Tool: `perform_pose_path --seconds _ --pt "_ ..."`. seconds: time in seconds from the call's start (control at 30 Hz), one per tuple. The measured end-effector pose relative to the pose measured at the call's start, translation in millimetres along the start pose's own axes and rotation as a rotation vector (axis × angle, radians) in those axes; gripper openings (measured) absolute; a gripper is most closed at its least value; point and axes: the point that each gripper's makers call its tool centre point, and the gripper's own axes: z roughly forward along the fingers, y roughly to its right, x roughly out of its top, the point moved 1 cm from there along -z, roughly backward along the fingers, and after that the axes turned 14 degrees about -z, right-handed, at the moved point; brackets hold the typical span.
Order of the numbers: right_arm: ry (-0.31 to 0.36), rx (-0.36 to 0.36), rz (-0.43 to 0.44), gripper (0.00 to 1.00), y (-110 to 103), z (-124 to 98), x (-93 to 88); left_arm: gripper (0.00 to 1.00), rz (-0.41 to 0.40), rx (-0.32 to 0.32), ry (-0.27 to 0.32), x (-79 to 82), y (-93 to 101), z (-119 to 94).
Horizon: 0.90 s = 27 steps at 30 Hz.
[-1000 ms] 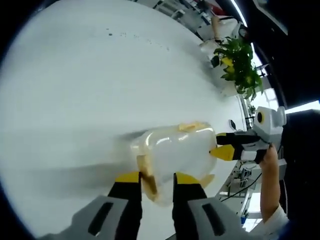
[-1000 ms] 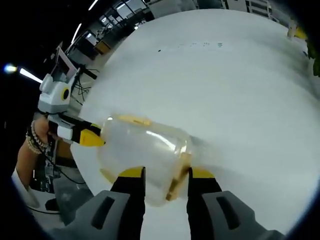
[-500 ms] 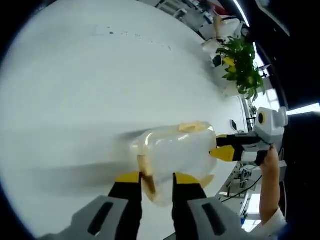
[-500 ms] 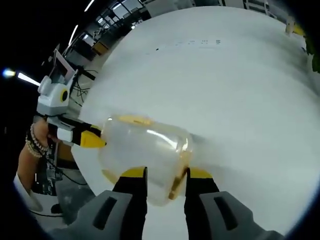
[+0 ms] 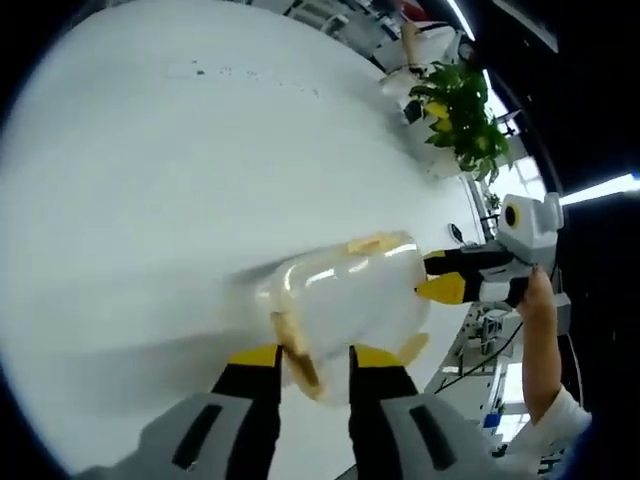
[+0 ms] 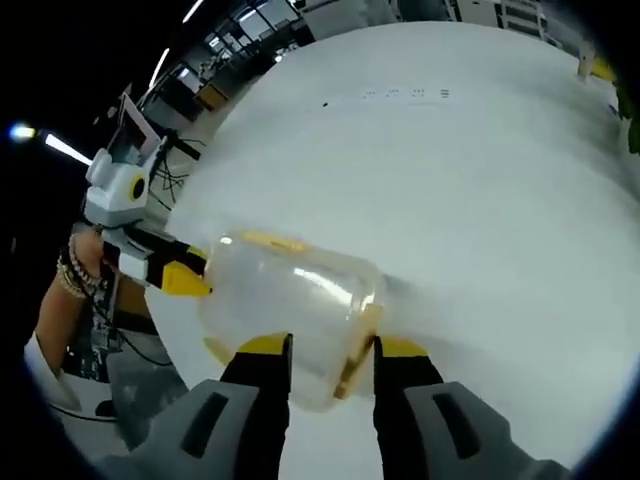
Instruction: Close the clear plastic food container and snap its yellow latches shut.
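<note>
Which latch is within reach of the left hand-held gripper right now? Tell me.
Probably the yellow latch on the container's near end: it sits right between the left hand-held gripper's jaws, with nothing in the way.

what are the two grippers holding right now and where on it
Both hold the clear plastic food container: the left gripper and right gripper each clamp an opposite end at a yellow latch, above the white table.

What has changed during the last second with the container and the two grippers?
Almost nothing. Both views shifted a little, which is camera motion. The left gripper and the right gripper each stay closed on an end of the clear container, with a yellow latch between the right jaws. The container rests on the white table as before.
</note>
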Motion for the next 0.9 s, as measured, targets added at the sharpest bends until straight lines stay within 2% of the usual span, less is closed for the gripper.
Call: perform_pose_path --seconds 0.07,0.1,0.17,0.23,0.3,0.33,0.37,0.43,0.5,0.57,0.6,0.63,0.73,0.8,0.9 --pt "0.001 -0.027 -0.076 0.26 2 -4 0.9 0.19 0.030 -0.025 0.065 11.6 3.2 -7" --pt "0.000 -0.054 -0.122 0.22 5 -7 3.6 0.20 0.031 -0.065 0.116 21.1 7.7 -15" --pt "0.006 -0.078 -0.142 0.16 7 -16 7.9 0.20 -0.016 -0.119 0.216 37.7 12.8 -30" --pt "0.074 -0.115 -0.191 0.10 9 -23 24.6 0.19 -0.037 -0.179 0.329 53.4 18.9 -45" --pt "0.124 -0.123 -0.277 0.00 4 -27 37.0 0.11 -0.001 -0.229 0.378 53.3 26.9 -52" --pt "0.135 -0.116 -0.293 0.00 0 -26 39.8 0.01 0.010 -0.232 0.381 51.7 28.0 -52" --pt "0.148 -0.100 -0.321 0.00 -6 -24 43.9 0.00 0.012 -0.235 0.383 47.8 29.7 -52" --pt "0.125 -0.041 -0.350 0.00 -19 -16 41.5 0.00 -0.008 -0.240 0.359 36.1 34.9 -46" --pt "0.124 -0.008 -0.361 0.00 -29 -7 42.5 0.00 0.070 -0.259 0.365 27.7 45.0 -39" --pt "0.132 -0.009 -0.388 0.00 -34 -1 45.5 0.00 0.206 -0.208 0.403 23.2 49.5 -32" --pt "0.123 -0.019 -0.436 0.00 -36 2 46.5 0.00 0.282 -0.171 0.436 22.4 52.1 -28" --pt "0.115 -0.023 -0.463 0.00 -38 4 46.6 0.00 0.318 -0.161 0.431 18.9 54.8 -25" --pt "0.097 -0.037 -0.513 0.00 -43 11 48.1 0.00 0.382 -0.180 0.405 6.1 70.8 -12" --pt "0.091 -0.056 -0.536 0.00 -42 14 51.0 0.00 0.409 -0.168 0.392 2.8 74.8 -6" --pt "0.107 -0.073 -0.553 0.00 -43 18 57.4 0.00 0.408 -0.188 0.385 0.6 82.8 3"
